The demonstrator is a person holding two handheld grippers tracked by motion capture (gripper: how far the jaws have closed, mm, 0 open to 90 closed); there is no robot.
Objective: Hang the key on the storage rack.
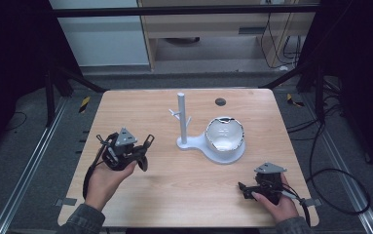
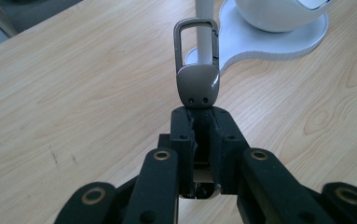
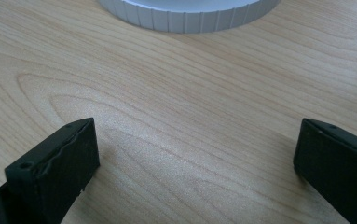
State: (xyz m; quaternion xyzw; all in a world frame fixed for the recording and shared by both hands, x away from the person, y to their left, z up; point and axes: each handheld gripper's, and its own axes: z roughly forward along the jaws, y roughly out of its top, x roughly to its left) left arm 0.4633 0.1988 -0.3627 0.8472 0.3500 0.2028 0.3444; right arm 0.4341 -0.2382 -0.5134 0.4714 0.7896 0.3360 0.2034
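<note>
A: What has the left gripper (image 2: 203, 122) got?

B: A grey metal clip (image 2: 197, 65), a carabiner sort of thing. The jaws are closed tight on its solid end, and the loop end sticks out ahead of them, pointing toward the stand (image 2: 278, 42).

A: And where is that over the desk (image 1: 140, 109)?

B: On the left side, in the person's left hand (image 1: 107, 181), the clip (image 1: 147, 141) held out toward the middle. It is near the stand's base but apart from it.

A: Describe the stand.

B: White, right of the desk's centre: an upright post (image 1: 182, 119) with short pegs, on a flat base (image 1: 196, 143) that widens into a round tray. A white bowl (image 1: 224, 134) with a dark rim sits in that tray.

A: The right gripper (image 1: 244, 189)?

B: Low at the desk's near right corner, in the right hand (image 1: 279, 204). In its own view the jaws stand wide apart with bare wood between them, and the ribbed edge of the base (image 3: 190, 18) lies ahead.

A: Anything else on the desk?

B: A small dark round spot (image 1: 220, 102) near the far edge.
</note>
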